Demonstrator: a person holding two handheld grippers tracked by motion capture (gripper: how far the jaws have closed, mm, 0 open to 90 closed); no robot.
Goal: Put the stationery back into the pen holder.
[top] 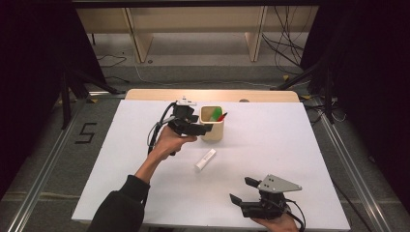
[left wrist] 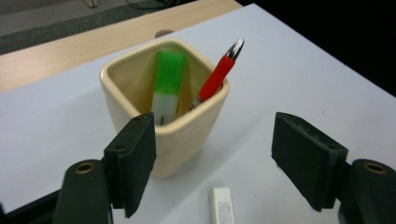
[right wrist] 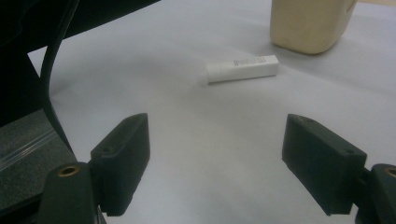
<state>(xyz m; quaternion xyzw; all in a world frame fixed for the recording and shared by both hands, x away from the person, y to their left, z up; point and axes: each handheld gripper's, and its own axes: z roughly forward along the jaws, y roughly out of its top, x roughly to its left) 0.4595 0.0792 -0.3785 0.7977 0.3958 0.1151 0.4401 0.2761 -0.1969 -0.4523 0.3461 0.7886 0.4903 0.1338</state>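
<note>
hovering just beside the cup (top: 212, 123), the left gripper (left wrist: 212, 158) gapes wide, nothing between its jaws; a green stick (left wrist: 166, 84) and red pen (left wrist: 215, 77) stand inside; right gripper (right wrist: 215, 163) also gapes, empty, near the white tube (right wrist: 243, 68)

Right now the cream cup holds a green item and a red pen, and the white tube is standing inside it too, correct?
Not quite. The white tube lies flat on the table, outside the cream cup, as the high view shows. The green item and red pen are in the cup.
</note>
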